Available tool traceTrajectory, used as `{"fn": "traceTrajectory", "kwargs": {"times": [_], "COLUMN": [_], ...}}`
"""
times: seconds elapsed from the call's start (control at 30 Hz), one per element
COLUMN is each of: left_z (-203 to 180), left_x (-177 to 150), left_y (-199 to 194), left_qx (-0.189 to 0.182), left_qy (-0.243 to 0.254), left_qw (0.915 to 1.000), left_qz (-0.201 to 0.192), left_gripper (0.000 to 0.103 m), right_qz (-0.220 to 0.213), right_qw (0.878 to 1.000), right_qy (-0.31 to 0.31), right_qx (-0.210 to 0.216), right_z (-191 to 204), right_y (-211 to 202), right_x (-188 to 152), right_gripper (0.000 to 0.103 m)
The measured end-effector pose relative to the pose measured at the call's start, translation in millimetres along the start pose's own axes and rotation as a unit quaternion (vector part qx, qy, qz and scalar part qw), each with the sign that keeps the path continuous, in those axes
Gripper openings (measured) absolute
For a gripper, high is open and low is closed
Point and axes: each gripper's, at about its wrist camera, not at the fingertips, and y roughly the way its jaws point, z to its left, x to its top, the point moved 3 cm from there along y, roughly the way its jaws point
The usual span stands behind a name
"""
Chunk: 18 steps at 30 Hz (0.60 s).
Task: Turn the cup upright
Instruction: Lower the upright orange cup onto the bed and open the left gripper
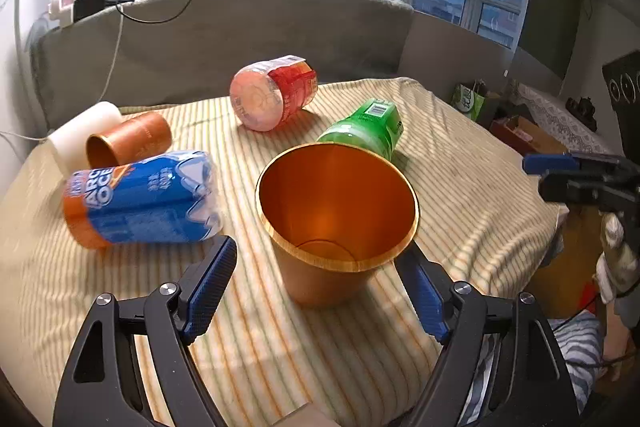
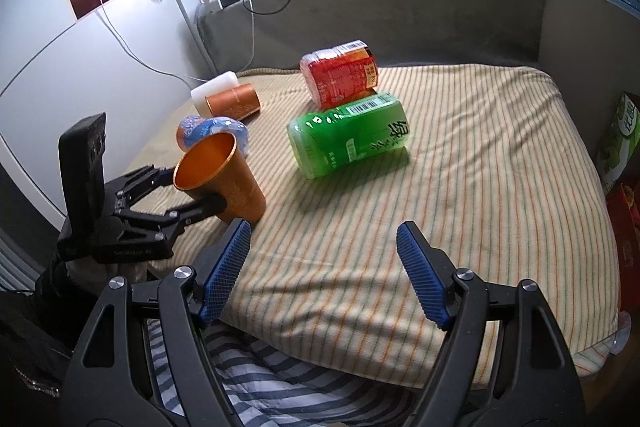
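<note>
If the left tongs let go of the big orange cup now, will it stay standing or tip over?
Probably apt to tip: the large orange tapered cup leans in the right wrist view, wide mouth up, narrow base on the soft striped blanket. It looks empty, so likely light. The left tongs flank it without clearly clamping.

Left of cup: I see the blue bottle (image 1: 142, 197) lying close beside the orange cup (image 1: 336, 223); only a narrow gap there.
Behind cup: the green bottle (image 1: 366, 129) lies just past the rim, the red bottle (image 1: 276, 93) farther back.
Far left: a small copper cup (image 1: 128, 143) and white block (image 1: 82, 135) crowd that corner.
Right side: I have open striped cloth (image 2: 500, 167) ahead of my right gripper (image 2: 324, 273).
Near edge: bare cloth in front of the cup.
</note>
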Motion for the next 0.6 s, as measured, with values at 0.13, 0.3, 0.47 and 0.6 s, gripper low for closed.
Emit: {"fn": "traceTrajectory", "kwargs": {"times": [0.13, 0.3, 0.47, 0.6], "left_z": [1.5, 5.5, 15.1, 19.9], "left_x": [-5.3, -9.4, -4.9, 3.8], "left_y": [-13.5, -31.7, -59.2, -77.9], "left_qx": [0.012, 0.033, 0.055, 0.089], "left_qy": [0.003, -0.007, -0.054, -0.077], "left_qw": [0.9999, 0.9991, 0.9947, 0.9867], "left_qz": [-0.008, -0.026, -0.068, -0.112], "left_gripper": [0.081, 0.081, 0.081, 0.082], "right_qz": [-0.019, -0.05, -0.088, -0.132], "right_qw": [1.0, 0.999, 0.995, 0.987], "right_qy": [-0.003, -0.004, 0.0, -0.018], "right_qx": [-0.001, -0.015, -0.041, -0.089], "right_z": [6.7, 13.7, 19.9, 29.9], "right_y": [-2.3, -4.5, -8.3, -14.7], "right_x": [5.7, 11.6, 15.1, 17.0], "right_gripper": [0.078, 0.078, 0.09, 0.093]}}
